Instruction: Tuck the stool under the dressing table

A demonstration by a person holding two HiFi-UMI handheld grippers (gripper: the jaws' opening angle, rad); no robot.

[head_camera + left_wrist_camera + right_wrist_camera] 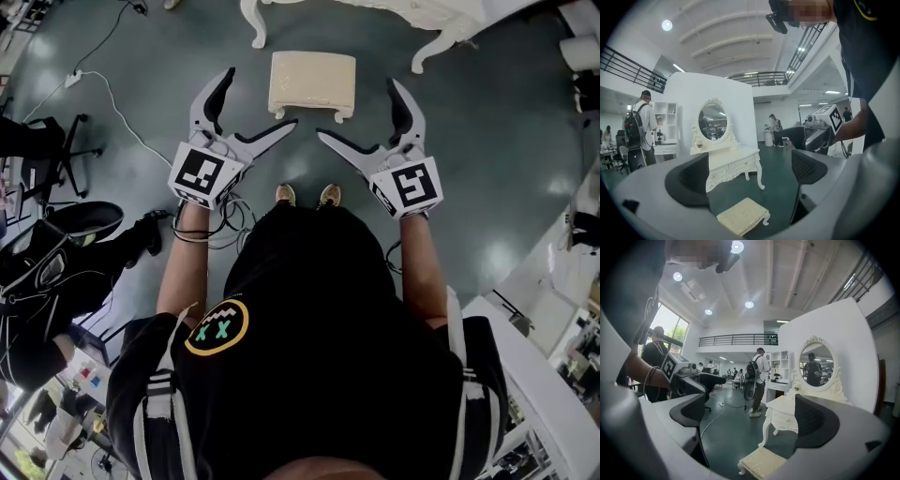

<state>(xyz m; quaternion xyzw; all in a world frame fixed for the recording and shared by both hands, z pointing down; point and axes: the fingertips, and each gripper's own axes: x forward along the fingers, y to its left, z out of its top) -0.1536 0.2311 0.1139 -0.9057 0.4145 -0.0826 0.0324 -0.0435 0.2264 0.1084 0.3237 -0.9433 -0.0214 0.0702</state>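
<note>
Standing upright, cream cushioned stool (312, 82)

Black swivel office chair (58, 148) far left; backpack-wearing person (756, 378) mid-frame, standing by white open shelf unit (781, 363).

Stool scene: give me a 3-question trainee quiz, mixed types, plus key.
1. Where does the stool stand relative to the dressing table?
2. True or false: the left gripper and the right gripper are both open, holding nothing.
3. What stands on the dressing table? A) lamp B) oval mirror C) monitor
Key: 1. On the floor in front of it, not under it. 2. True. 3. B.
</note>
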